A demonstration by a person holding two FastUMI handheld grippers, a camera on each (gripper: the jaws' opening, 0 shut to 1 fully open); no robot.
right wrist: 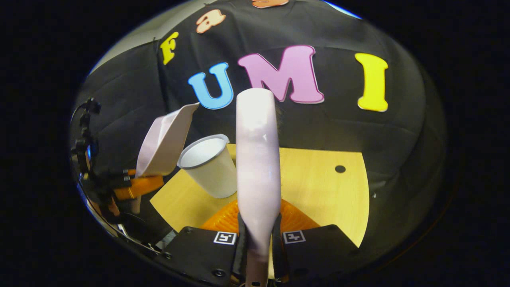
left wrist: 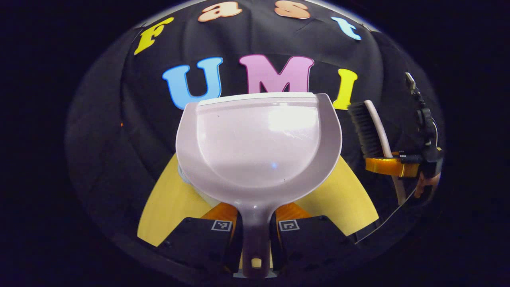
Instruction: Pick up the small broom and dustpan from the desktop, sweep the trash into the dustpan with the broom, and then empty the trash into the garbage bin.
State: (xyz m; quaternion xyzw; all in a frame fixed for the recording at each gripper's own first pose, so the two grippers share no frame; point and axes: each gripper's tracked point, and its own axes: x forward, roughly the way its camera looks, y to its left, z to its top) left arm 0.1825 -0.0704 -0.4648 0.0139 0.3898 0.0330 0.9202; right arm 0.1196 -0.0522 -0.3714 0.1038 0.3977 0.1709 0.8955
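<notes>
My left gripper (left wrist: pixel 255 218) is shut on the handle of the pale pink dustpan (left wrist: pixel 259 139), which is lifted with its inside facing the camera; no trash shows in it. In the right gripper view the dustpan (right wrist: pixel 165 141) tilts mouth-up just left of the white cup-shaped garbage bin (right wrist: pixel 209 167) standing on the table, with the left gripper (right wrist: pixel 137 185) below it. My right gripper (right wrist: pixel 259 225) is shut on the small broom (right wrist: pixel 257 155), whose white back points up and away. In the left gripper view the broom (left wrist: pixel 372 129) shows black bristles above the right gripper (left wrist: pixel 392 165).
The yellow wooden table (right wrist: pixel 318 187) lies under both grippers and has a small dark hole (right wrist: pixel 340 168) at its far right. Black cloth surrounds it on every side. A cable (left wrist: pixel 388 217) trails down from the right gripper.
</notes>
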